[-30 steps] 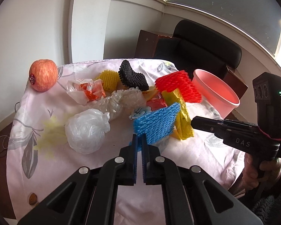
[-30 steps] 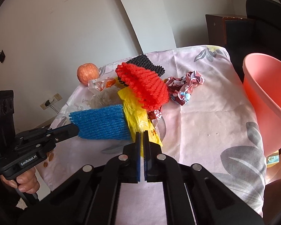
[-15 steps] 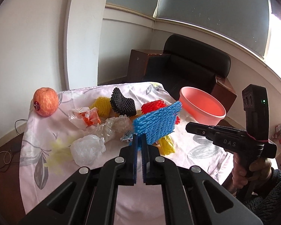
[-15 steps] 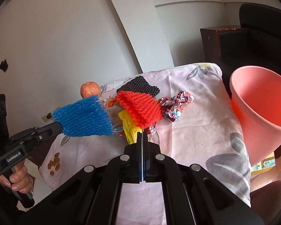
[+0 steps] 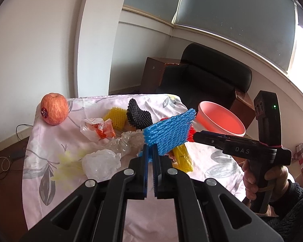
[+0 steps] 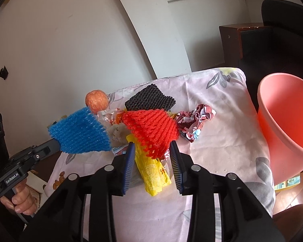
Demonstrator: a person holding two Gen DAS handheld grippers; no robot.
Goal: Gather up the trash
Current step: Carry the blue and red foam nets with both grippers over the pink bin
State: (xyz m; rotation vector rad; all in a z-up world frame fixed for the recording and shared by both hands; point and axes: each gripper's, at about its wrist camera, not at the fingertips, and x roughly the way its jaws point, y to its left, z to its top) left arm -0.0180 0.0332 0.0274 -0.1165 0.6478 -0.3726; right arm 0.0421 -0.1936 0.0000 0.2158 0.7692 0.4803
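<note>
A: Starting at nine o'clock in the right wrist view, the left gripper is pressed tight on the blue foam net, which has come up off the table since a second ago.

B: And the right gripper?

A: It was pinched together a moment back; now its jaws are opening, with the red foam net and yellow wrapper lying between the pads, unpressed.

B: So one piece is lifted, the next lined up. The bin?

A: The pink bin waits at three o'clock, off the table's edge.
</note>
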